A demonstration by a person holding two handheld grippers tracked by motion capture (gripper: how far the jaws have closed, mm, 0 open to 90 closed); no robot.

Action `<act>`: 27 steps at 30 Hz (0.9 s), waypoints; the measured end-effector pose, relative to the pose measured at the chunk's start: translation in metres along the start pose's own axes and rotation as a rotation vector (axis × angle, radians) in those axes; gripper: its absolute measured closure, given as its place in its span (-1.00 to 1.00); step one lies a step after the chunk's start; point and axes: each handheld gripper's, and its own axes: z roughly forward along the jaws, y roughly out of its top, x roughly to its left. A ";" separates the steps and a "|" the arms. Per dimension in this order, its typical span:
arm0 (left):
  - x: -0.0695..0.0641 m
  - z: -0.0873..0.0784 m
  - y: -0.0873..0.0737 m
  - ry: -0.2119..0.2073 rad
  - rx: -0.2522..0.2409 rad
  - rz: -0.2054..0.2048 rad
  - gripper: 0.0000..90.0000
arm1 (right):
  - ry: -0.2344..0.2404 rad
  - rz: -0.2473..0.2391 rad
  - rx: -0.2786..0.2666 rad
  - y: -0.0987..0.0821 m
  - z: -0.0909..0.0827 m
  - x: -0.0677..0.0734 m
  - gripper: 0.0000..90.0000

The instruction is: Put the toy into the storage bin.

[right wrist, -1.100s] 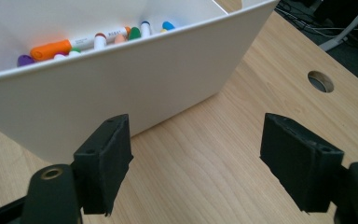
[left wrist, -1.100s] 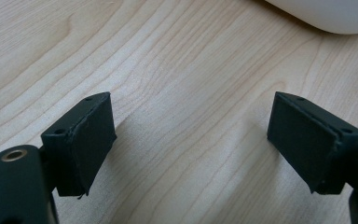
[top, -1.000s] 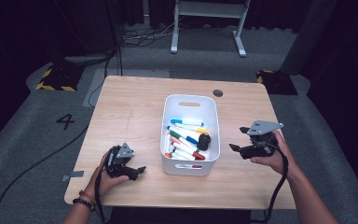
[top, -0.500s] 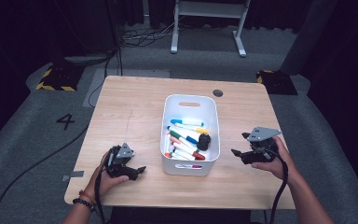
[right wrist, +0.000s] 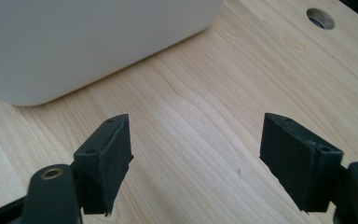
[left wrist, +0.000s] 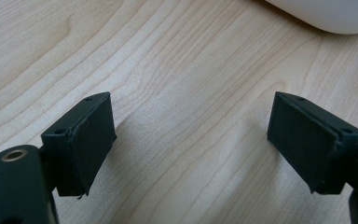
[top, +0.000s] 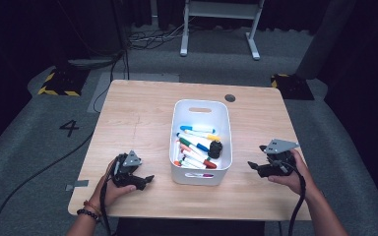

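R gripper (top: pixel 257 166) lowered, jaws wide, nr bin (top: pixel 200 176)

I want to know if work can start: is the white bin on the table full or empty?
Partly full. The high view shows the white bin holding a loose pile of coloured markers and a small black object; the far part of its floor is bare.

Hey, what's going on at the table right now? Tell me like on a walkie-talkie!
Left gripper open, empty. Right gripper open, empty. White bin of markers sits between them, untouched. Nothing in the way.
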 end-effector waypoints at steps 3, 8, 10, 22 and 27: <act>0.000 0.000 0.000 -0.001 0.001 0.001 -0.66 | -0.003 0.010 0.008 -0.006 0.002 -0.001 -0.44; 0.000 0.000 0.000 0.000 -0.001 0.001 -0.66 | -0.008 0.039 0.014 -0.016 0.002 -0.003 -0.43; 0.000 0.000 0.000 -0.001 0.000 -0.001 -0.66 | -0.009 0.056 0.009 -0.020 0.002 -0.003 -0.43; 0.000 0.000 0.000 -0.001 0.001 0.001 -0.66 | -0.019 0.114 0.012 -0.048 0.002 -0.006 -0.43; 0.000 0.000 0.000 -0.001 0.000 0.000 -0.66 | -0.022 0.146 0.012 -0.063 0.000 -0.007 -0.44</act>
